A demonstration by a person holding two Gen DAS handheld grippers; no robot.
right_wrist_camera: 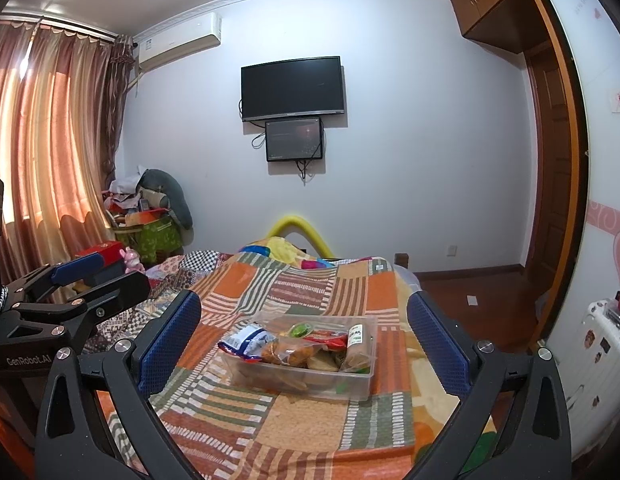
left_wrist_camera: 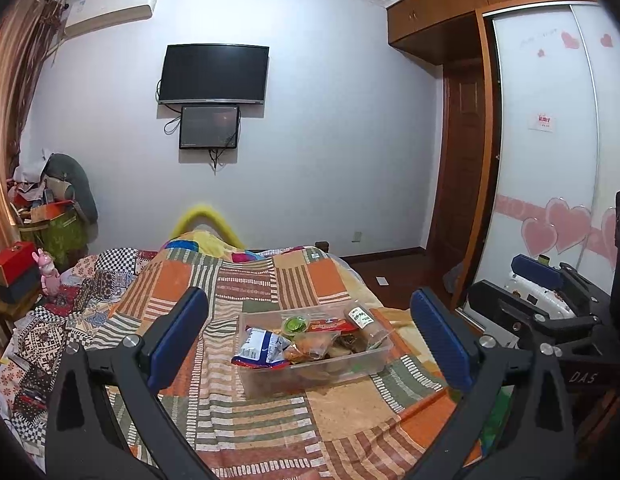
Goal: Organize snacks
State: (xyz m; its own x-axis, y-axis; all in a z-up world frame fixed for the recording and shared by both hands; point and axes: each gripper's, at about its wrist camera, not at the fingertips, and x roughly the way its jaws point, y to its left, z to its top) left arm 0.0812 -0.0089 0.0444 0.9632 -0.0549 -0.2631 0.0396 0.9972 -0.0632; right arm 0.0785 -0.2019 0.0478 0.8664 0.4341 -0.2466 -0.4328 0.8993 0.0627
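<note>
A clear plastic bin (left_wrist_camera: 373, 364) (right_wrist_camera: 361, 380) sits on the patchwork bedspread (left_wrist_camera: 246, 412) (right_wrist_camera: 310, 420). It holds several snacks: a blue-white bag (left_wrist_camera: 260, 346) (right_wrist_camera: 246, 340) hanging over its left rim, a green jelly cup (left_wrist_camera: 296, 325) (right_wrist_camera: 300, 330), a red packet (left_wrist_camera: 329, 325) (right_wrist_camera: 327, 338) and a labelled roll (left_wrist_camera: 361, 320) (right_wrist_camera: 357, 344). My left gripper (left_wrist_camera: 310, 340) is open and empty, held back from the bin. My right gripper (right_wrist_camera: 306, 344) is open and empty too, also short of the bin. Each gripper shows at the edge of the other's view, the right (left_wrist_camera: 537, 280) and the left (right_wrist_camera: 90, 276).
The bed runs toward a wall with a TV (left_wrist_camera: 214, 74) (right_wrist_camera: 292, 88). Clutter and boxes (left_wrist_camera: 50, 216) (right_wrist_camera: 150, 224) stand at the far left by the curtain. A wardrobe (left_wrist_camera: 549, 160) and a white suitcase (right_wrist_camera: 601, 356) stand at the right, with wooden floor (left_wrist_camera: 393, 276) beside the bed.
</note>
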